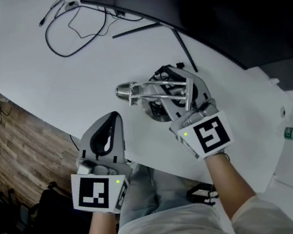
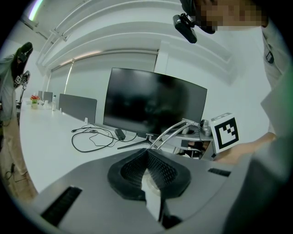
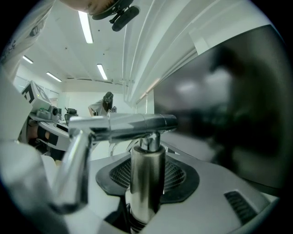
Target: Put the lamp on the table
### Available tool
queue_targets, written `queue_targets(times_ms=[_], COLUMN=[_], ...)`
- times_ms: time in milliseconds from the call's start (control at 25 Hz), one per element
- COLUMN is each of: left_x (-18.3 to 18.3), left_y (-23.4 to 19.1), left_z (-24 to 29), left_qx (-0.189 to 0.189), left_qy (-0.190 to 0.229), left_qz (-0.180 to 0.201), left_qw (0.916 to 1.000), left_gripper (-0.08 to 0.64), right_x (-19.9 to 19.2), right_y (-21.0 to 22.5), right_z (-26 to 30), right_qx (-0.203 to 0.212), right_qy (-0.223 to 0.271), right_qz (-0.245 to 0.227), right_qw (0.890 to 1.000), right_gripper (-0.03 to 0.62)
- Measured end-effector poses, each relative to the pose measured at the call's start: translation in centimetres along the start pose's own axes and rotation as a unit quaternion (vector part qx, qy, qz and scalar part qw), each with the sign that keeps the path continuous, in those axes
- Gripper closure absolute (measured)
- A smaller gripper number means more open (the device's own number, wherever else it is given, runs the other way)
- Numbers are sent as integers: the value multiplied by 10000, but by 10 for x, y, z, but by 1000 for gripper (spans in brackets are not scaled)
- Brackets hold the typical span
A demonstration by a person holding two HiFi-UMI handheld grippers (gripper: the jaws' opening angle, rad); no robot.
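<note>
In the head view, the lamp [image 1: 156, 92] was seen standing on the white desk [image 1: 43, 64] near its front edge, with its base [image 1: 155, 110] down. The right gripper [image 1: 181, 74] was placed around it from the near side. The left gripper [image 1: 112, 119] was held well apart to the left, over the desk's edge.

In the left gripper view, that gripper's jaws were shown closed tip to tip on nothing. The lamp lay ahead and to the right, before the monitor [image 2: 153, 103].

In the right gripper view, the lamp's post [image 3: 147, 178] was seen upright between the jaws, which were parted, with no pad visibly pressing on it. Its long axis was set across the jaws. A straight pull back, clear of the post, was judged to be what the next move called for, the right gripper being by far the nearer.
</note>
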State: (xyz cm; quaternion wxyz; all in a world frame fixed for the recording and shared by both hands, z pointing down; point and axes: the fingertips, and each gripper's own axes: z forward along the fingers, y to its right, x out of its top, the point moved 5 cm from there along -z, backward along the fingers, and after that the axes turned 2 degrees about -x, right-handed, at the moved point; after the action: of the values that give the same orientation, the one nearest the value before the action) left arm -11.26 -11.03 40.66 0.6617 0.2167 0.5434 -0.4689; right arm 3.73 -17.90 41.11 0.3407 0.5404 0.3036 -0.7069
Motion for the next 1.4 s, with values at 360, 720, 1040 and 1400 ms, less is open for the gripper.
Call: queue_targets(times_ms=[360,720,1040,1400], left_x=[-2,-1,3,10], left_y=[7,19,37,44], left_z=[-5,-14,-24,-40], left_qx=[-11,-48,-94,-29], left_qy=[-4,6,121,230], left_qz=[25,77,151,106], left_qw=[10000,10000,9998,9997], left_gripper=[558,558,558,558], right_x=[-11,-12,-12,-16], right_y=[-1,-1,-3,-7], right_z=[-10,-31,-53,-80], right_qx=[44,-20,-51,-45], right_qy=[-184,-202,-184,-275], right_qz=[23,28,8,106], right_qw=[9998,9998,9998,9996], right_gripper=[413,413,413,413])
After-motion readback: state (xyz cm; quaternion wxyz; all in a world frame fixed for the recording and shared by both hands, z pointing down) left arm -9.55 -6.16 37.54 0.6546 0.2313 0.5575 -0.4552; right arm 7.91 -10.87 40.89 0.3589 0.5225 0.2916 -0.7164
